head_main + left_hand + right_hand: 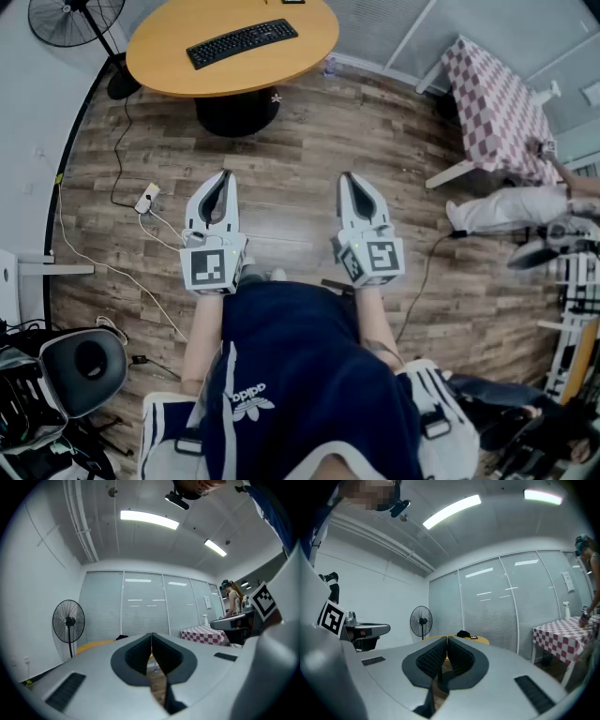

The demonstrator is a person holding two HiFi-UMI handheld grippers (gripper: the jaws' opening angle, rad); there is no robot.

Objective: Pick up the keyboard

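Observation:
A black keyboard (242,42) lies on a round wooden table (169,58) at the top of the head view, well ahead of both grippers. My left gripper (223,175) and my right gripper (347,176) are held level over the wooden floor, side by side, far short of the table. Both are shut with nothing between their jaws. In the left gripper view the left gripper (151,635) shows its tips touching, with the table's yellow edge (96,645) behind. In the right gripper view the right gripper (446,640) hides most of the table (480,640).
A standing fan (77,21) is left of the table, and cables with a power strip (146,198) lie on the floor at left. A checked-cloth table (499,108) stands at right with another person (525,204) beside it. A chair (80,366) is at lower left.

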